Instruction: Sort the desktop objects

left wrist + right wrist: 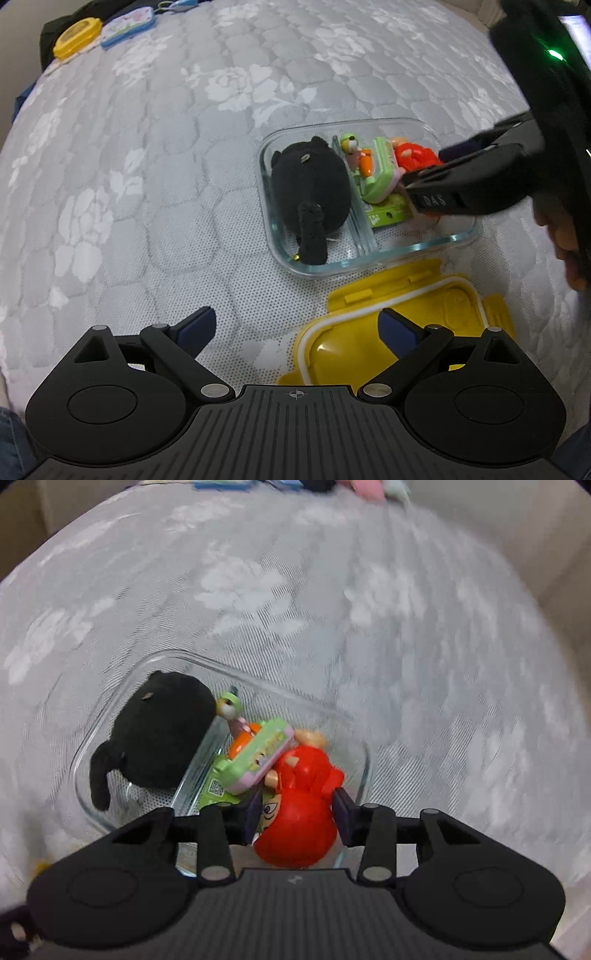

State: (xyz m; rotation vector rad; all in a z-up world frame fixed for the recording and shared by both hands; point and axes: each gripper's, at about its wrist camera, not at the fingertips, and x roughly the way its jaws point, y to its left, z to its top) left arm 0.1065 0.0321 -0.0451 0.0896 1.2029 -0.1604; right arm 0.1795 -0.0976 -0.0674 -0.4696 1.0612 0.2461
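Red plastic toy (295, 812) looks hard, light and slippery, so the right tongs (295, 814) squeeze its round middle over the glass box (364, 771), maybe touching, while the left tongs (297, 326) stay wide and empty.

One glass container (458, 238), one yellow lid (424, 295), one black plush (310, 188) and one red figure (299, 812) are counted.

right gripper (295, 812) — fingers (252, 814) clamp red toy (299, 812) | glass container (88, 753)
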